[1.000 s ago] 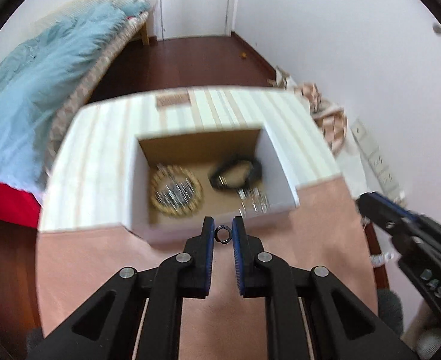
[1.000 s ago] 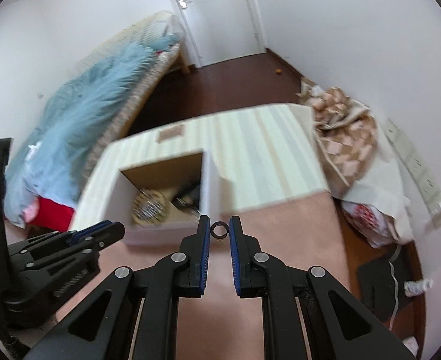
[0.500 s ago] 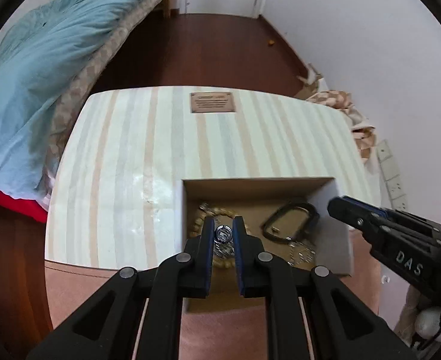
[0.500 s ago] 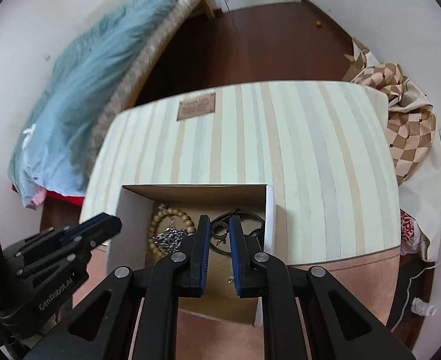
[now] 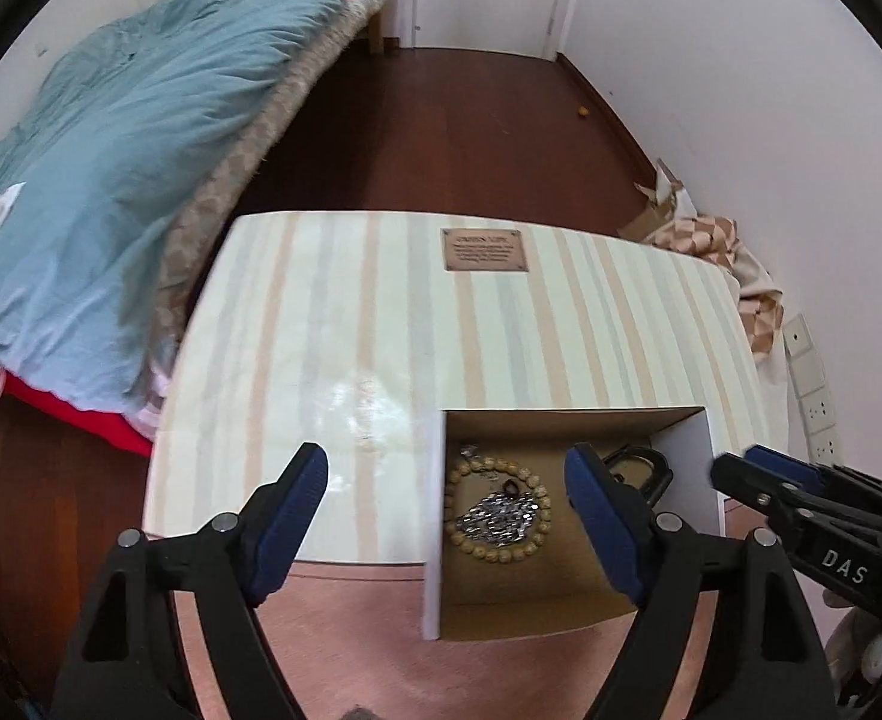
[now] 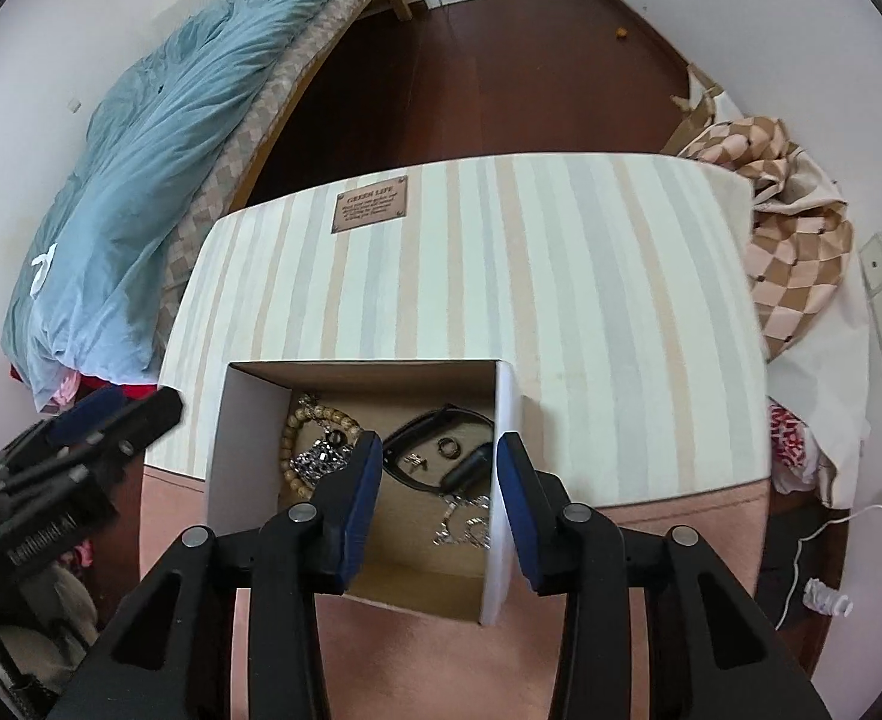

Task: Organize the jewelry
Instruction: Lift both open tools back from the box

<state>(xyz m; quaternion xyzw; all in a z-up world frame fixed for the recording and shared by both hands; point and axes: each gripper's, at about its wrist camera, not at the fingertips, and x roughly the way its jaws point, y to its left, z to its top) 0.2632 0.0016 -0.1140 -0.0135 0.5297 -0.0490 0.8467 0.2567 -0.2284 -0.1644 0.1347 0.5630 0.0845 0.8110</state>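
both grippers over the box [image 6: 219, 438]
left gripper [image 5: 447, 480] and right gripper [image 6: 435, 468] fingers spread wide, holding nothing; a ring [image 6: 447, 449] lies inside the black bracelet [image 6: 417, 426].

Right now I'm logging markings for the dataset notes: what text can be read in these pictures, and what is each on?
"GREEN LIFE": heading on the brown plaque on the striped lid; the smaller lines beneath are too small to read.
"DAS": on the right gripper body, left wrist view.
Lettering on the left gripper body, right wrist view: too blurred to read.
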